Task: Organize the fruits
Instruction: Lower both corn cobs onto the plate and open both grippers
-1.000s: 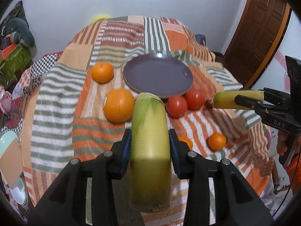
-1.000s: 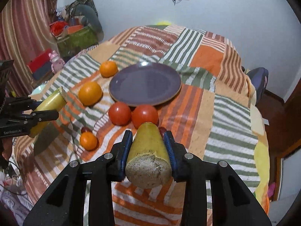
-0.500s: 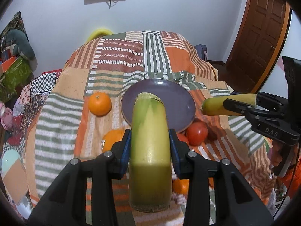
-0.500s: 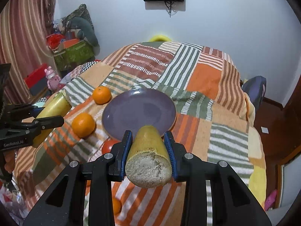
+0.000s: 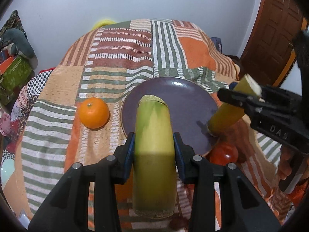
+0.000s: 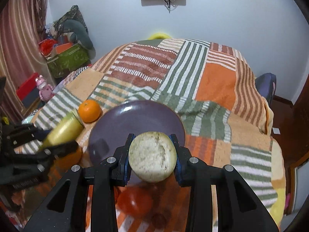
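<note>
A purple plate (image 5: 185, 98) (image 6: 135, 119) lies on the striped blanket. My left gripper (image 5: 154, 143) is shut on a yellow-green banana half (image 5: 154, 154), held at the plate's near rim. My right gripper (image 6: 152, 150) is shut on another banana half (image 6: 152, 153), tipped steeply down so its cut end faces the camera; in the left wrist view this piece (image 5: 226, 116) has its lower end at the plate's right edge. A small orange (image 5: 94, 112) (image 6: 89, 110) lies left of the plate. A tomato (image 5: 222, 153) (image 6: 135, 201) lies near the plate's front edge.
The blanket-covered table (image 6: 212, 81) drops off at all sides. A second orange (image 6: 67, 157) is half hidden behind the left gripper. Boxes and toys (image 6: 65, 58) stand at the far left, a chair (image 6: 265, 86) at the right, a wooden door (image 5: 270, 34) beyond.
Both grippers have moved forward over the fruits to the plate, each still holding its banana half. The right one has tipped its piece down toward the plate's edge.
</note>
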`<move>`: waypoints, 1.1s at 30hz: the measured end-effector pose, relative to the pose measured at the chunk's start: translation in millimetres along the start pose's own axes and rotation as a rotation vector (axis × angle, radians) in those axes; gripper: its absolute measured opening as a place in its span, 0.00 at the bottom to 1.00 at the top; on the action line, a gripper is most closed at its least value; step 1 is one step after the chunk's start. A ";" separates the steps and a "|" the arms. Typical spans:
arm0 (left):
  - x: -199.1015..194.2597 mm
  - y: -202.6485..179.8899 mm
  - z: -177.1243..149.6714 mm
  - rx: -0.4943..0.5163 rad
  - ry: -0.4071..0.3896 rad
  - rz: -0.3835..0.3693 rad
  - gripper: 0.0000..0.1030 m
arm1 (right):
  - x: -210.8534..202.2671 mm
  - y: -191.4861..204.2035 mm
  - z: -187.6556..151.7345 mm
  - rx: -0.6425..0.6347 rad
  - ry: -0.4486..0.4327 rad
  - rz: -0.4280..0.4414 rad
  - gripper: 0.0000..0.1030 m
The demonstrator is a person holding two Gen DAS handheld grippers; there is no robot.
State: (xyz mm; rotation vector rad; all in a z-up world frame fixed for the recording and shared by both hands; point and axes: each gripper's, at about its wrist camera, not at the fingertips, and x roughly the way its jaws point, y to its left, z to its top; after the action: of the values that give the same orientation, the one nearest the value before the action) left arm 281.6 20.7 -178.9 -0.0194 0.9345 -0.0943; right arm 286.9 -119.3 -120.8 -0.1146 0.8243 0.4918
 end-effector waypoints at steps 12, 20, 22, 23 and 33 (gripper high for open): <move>49.3 0.5 20.4 -0.025 0.077 -0.033 0.37 | 29.8 4.8 15.7 -0.054 0.057 0.000 0.31; 72.8 4.2 33.4 -0.051 0.112 -0.038 0.37 | 55.3 -7.8 7.8 -0.004 0.156 0.020 0.32; 77.5 4.7 34.0 -0.059 0.118 -0.021 0.37 | 56.0 -11.2 3.0 0.002 0.169 0.033 0.32; 80.3 5.6 33.8 -0.067 0.124 -0.018 0.37 | 56.3 -12.2 2.0 0.000 0.172 0.032 0.32; 44.8 6.7 42.4 -0.046 -0.007 0.014 0.66 | 41.4 -9.8 -2.6 -0.046 0.151 -0.012 0.32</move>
State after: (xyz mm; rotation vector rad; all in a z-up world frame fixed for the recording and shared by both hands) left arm 342.5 22.3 -190.0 -0.0556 0.9294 -0.0597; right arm 313.4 -113.1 -153.6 -0.2011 0.9597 0.4956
